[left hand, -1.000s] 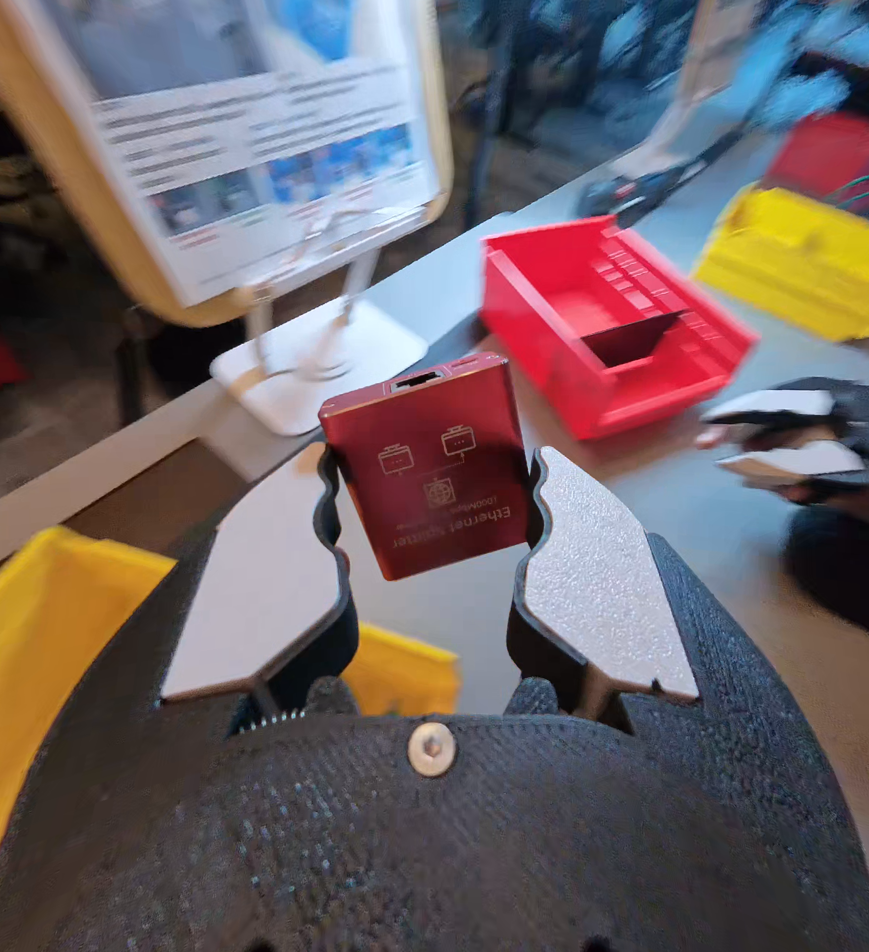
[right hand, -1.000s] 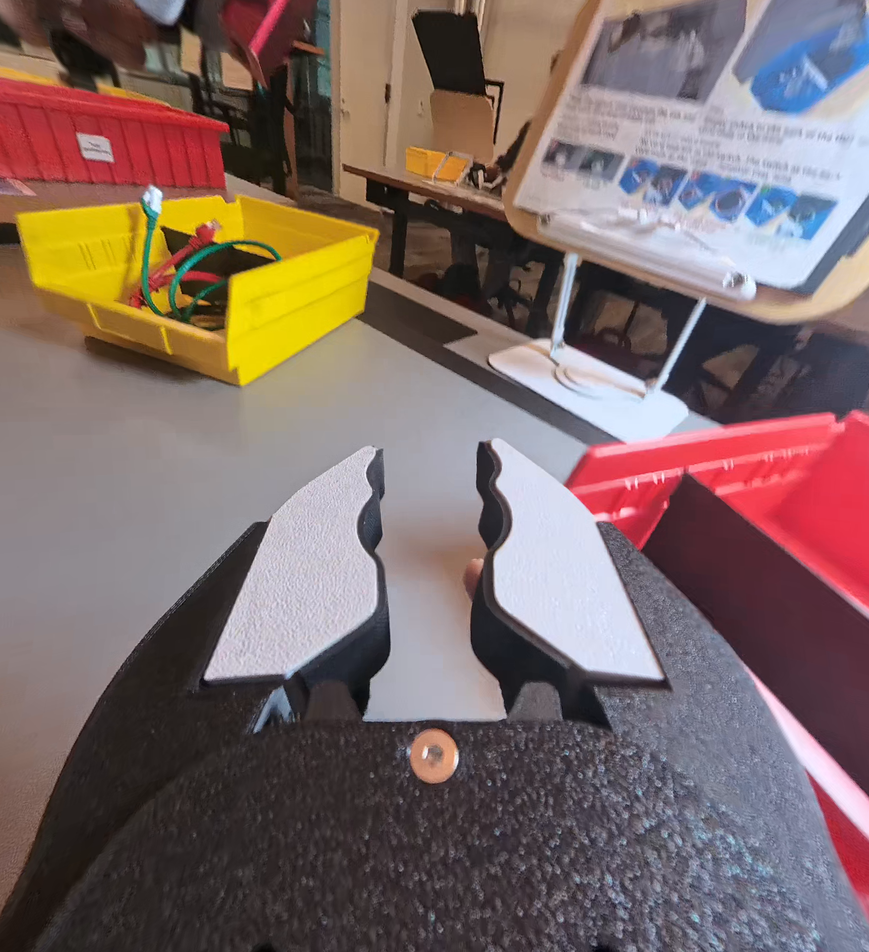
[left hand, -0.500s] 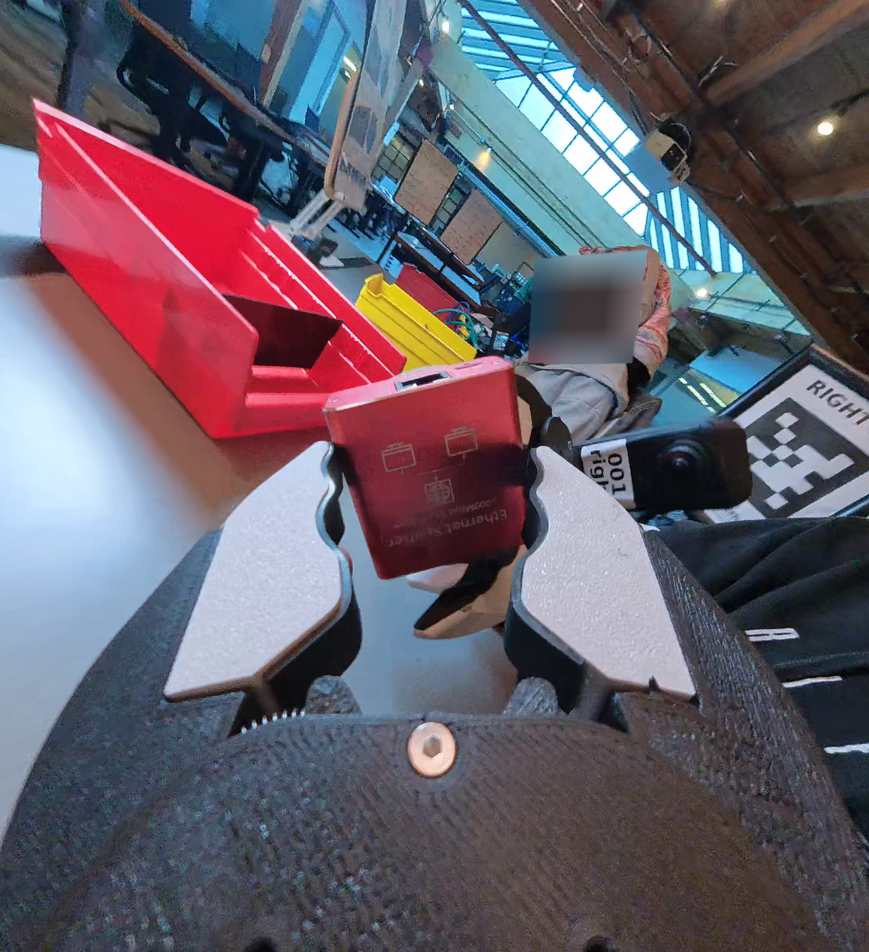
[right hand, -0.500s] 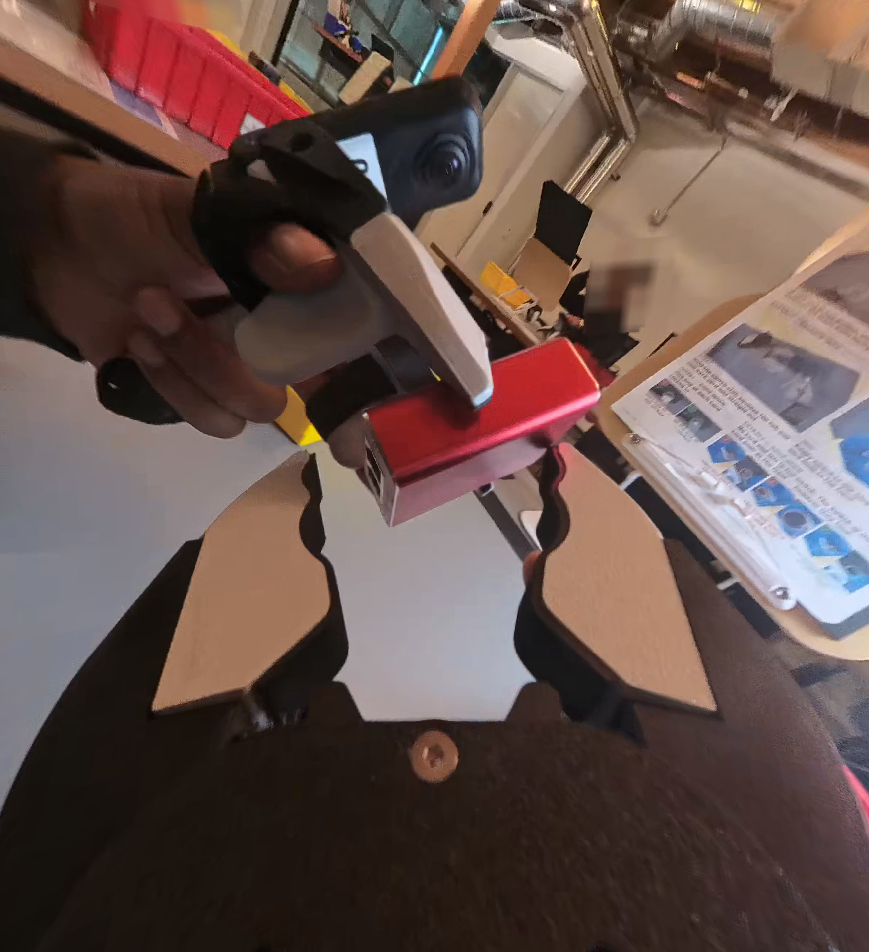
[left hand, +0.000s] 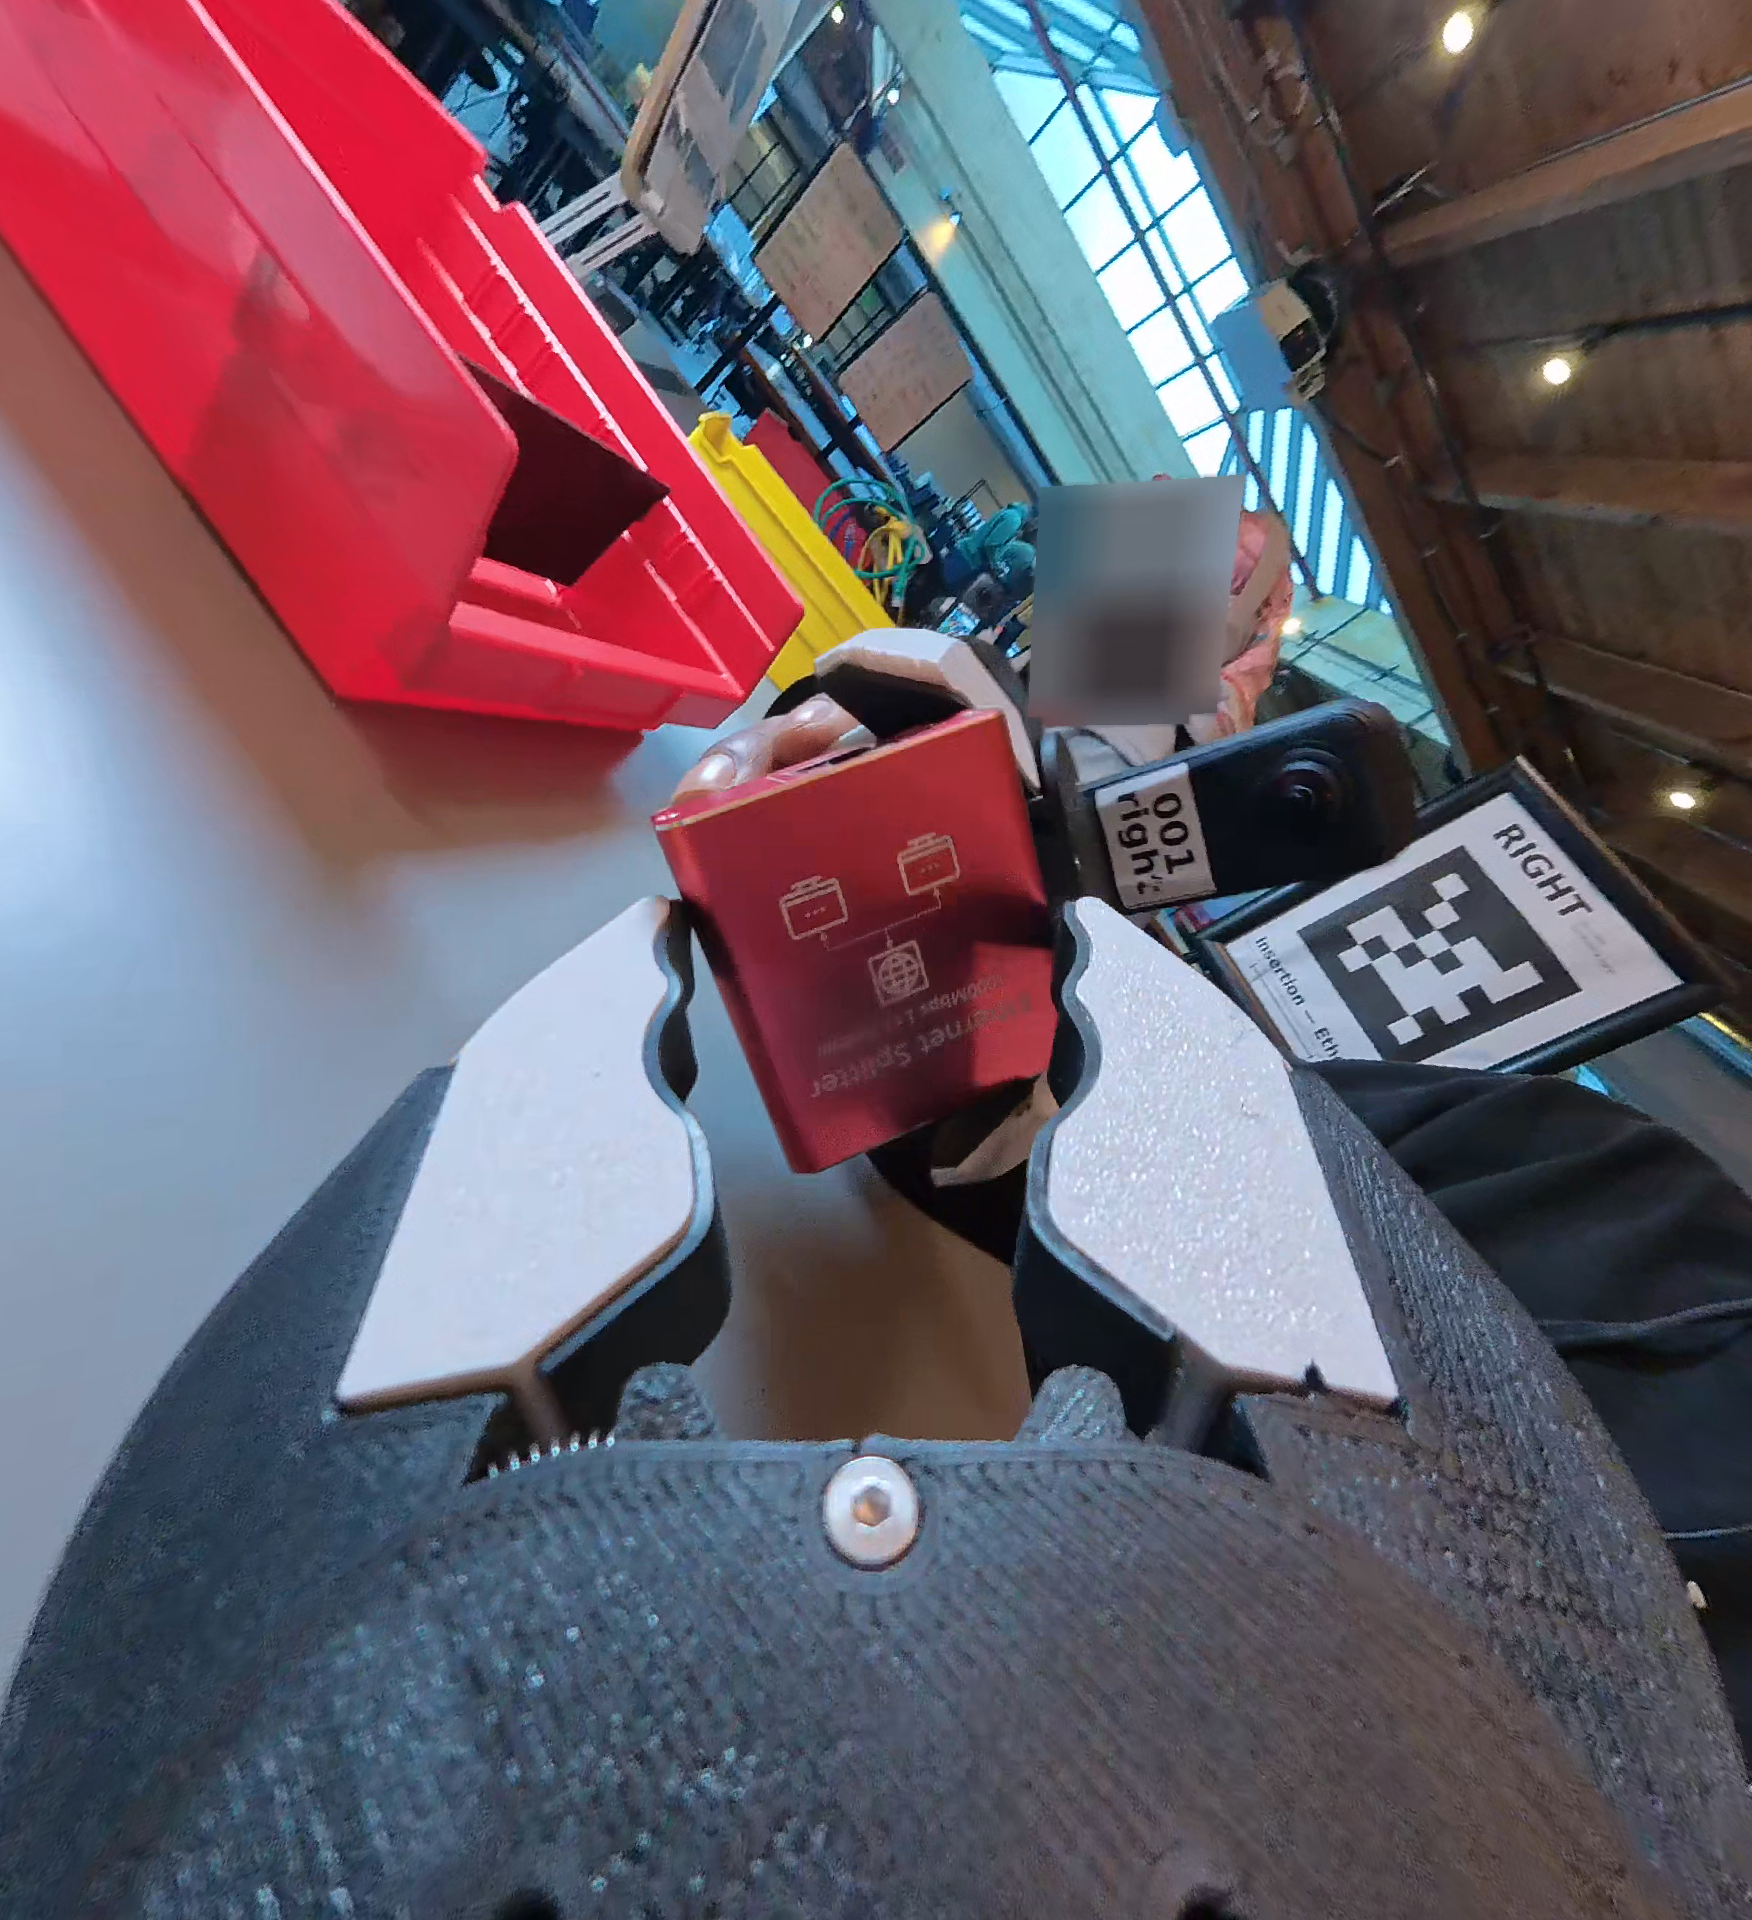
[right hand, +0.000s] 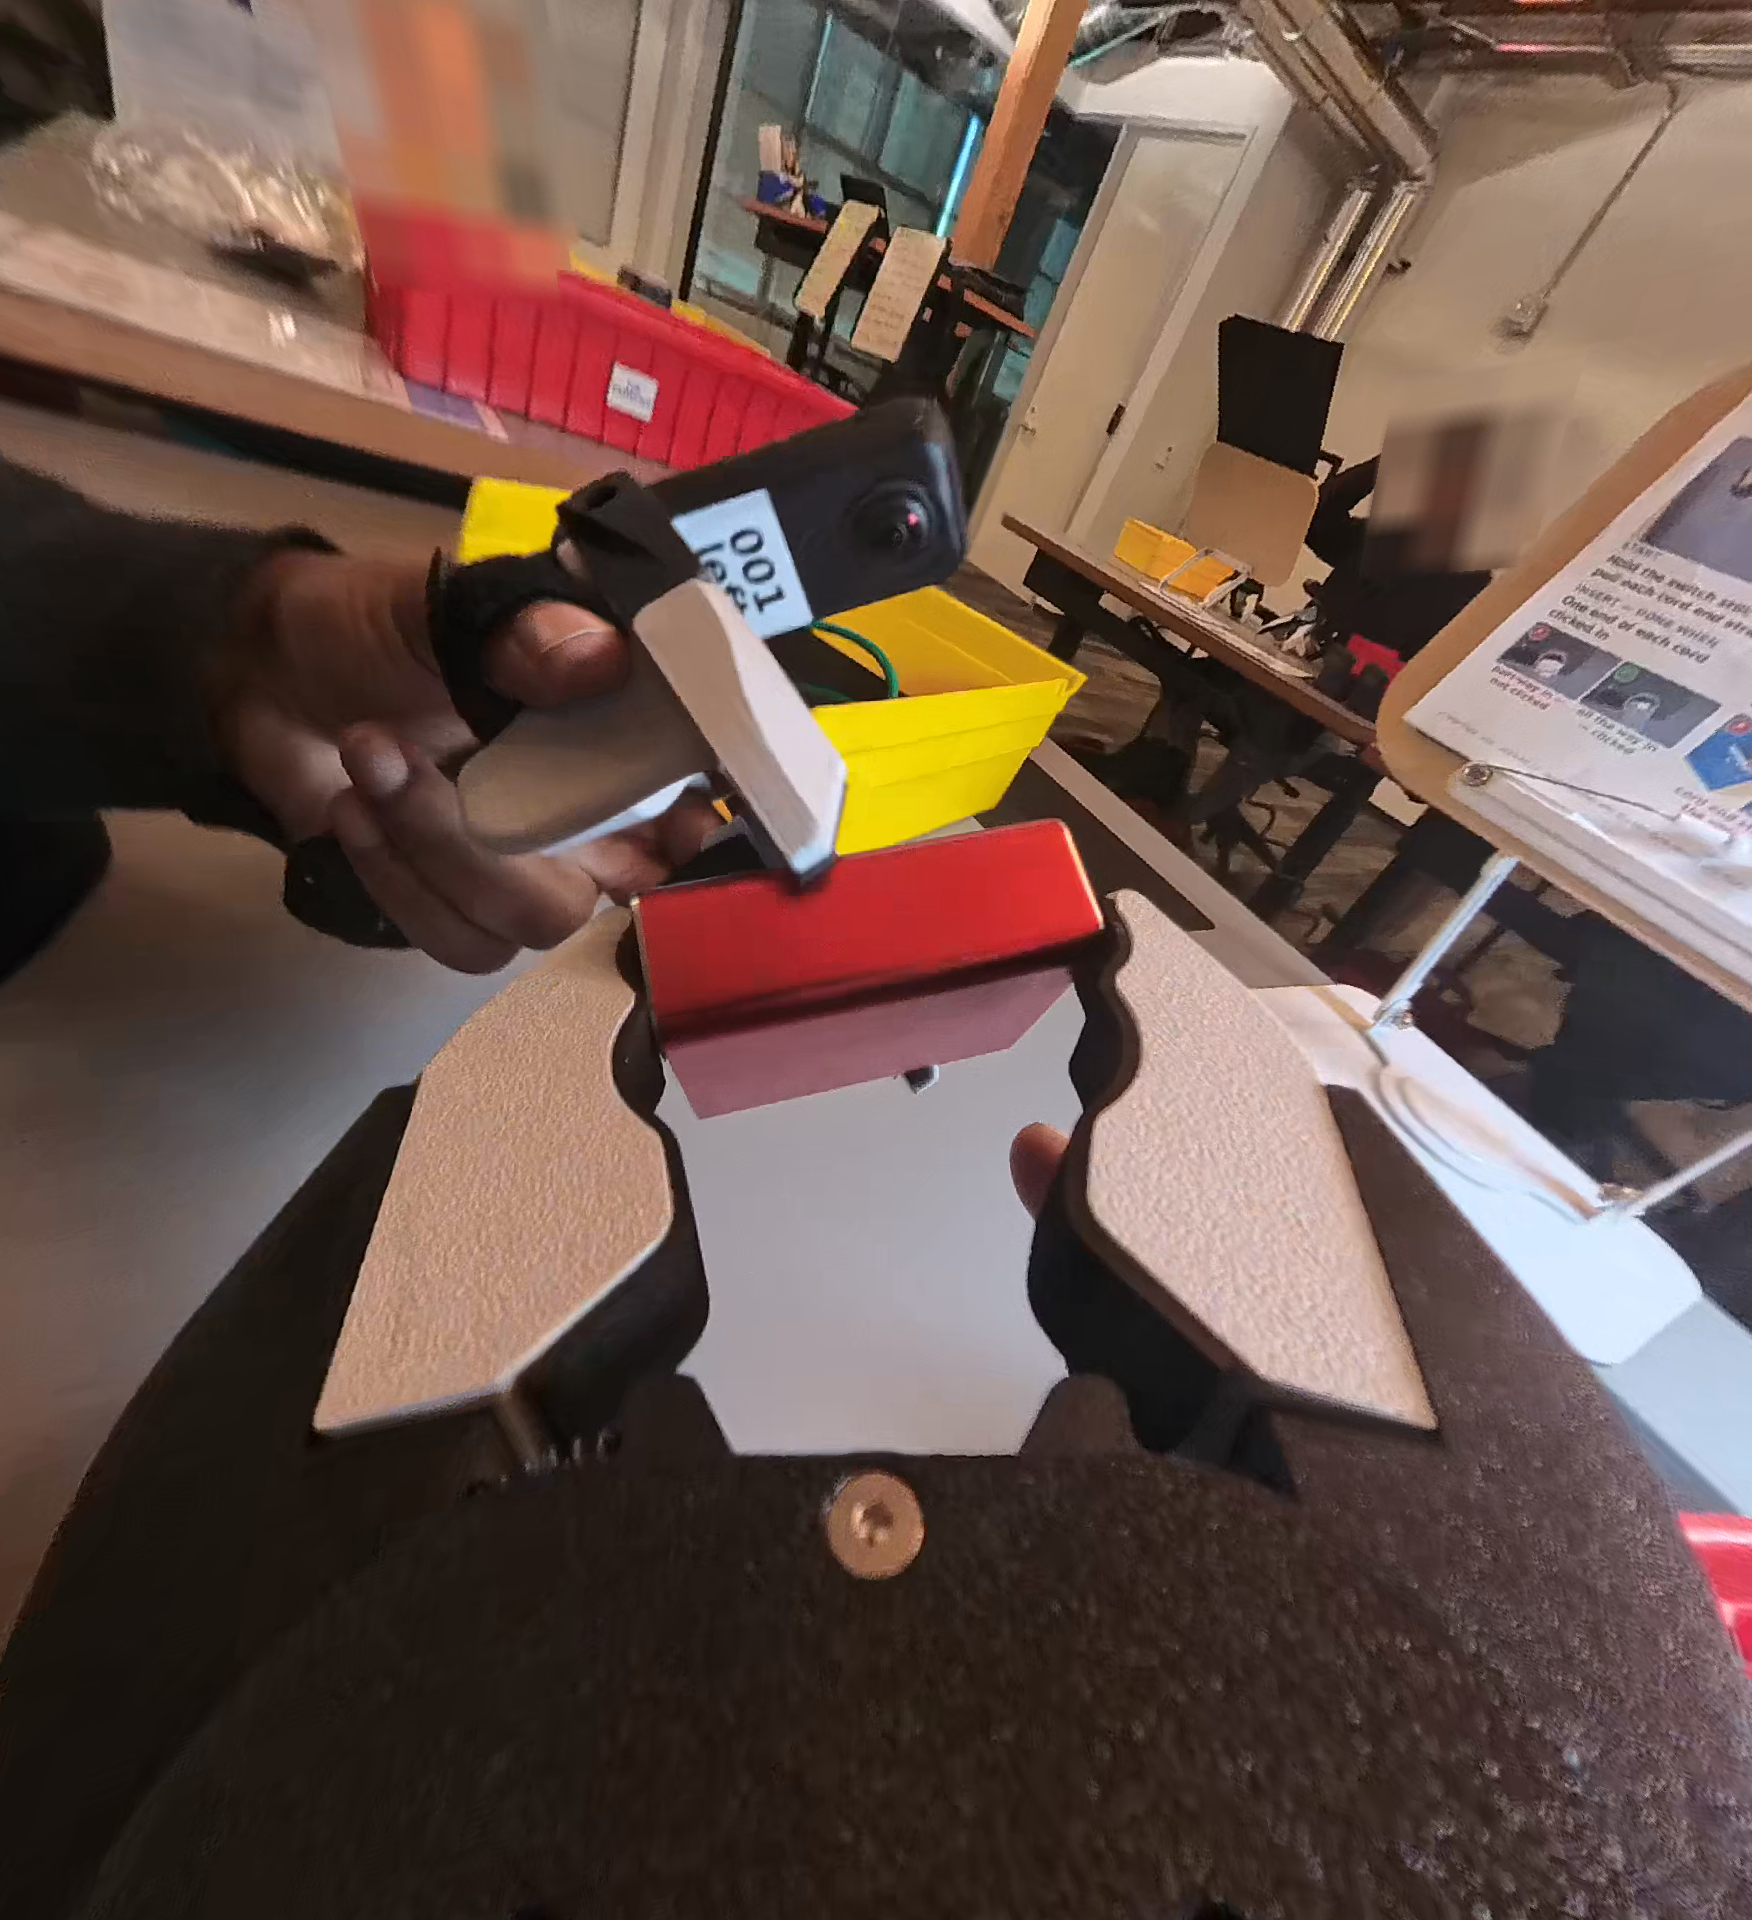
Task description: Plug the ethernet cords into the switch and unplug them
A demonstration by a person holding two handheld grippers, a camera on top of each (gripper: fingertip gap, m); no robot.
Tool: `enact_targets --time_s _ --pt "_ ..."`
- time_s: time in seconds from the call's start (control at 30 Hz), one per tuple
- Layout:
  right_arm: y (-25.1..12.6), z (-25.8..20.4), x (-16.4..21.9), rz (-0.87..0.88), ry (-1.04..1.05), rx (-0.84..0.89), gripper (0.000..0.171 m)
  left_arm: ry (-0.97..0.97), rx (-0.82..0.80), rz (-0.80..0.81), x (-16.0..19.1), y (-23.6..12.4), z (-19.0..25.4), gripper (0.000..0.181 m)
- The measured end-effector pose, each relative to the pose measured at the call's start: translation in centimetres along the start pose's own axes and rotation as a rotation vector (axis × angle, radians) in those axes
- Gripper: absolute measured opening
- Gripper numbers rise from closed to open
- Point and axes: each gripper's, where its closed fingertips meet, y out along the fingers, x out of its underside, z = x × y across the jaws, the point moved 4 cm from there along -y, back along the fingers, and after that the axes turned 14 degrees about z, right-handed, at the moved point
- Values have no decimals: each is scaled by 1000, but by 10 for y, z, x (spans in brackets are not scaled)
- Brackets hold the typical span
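Clamping the red switch above the grey surface, both the left gripper and seemingly the right gripper grip it, with a red bin and yellow bin beyond.

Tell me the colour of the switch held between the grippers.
Red metallic, with pale line drawings on its face; the switch shows best in the left wrist view.

Metallic red switch with pale line icons; red bin, yellow bin, grey counter, black-and-white checker marker.
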Motion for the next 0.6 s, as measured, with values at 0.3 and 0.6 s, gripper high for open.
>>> enact_targets --time_s 0.3,0.6 --pt "-19 49 -11 260 718 129 78 602 -85 112 -32 -19 21 64" --pt "-11 41 12 223 1063 223 78 1385 -400 -103 5 10 8 51"
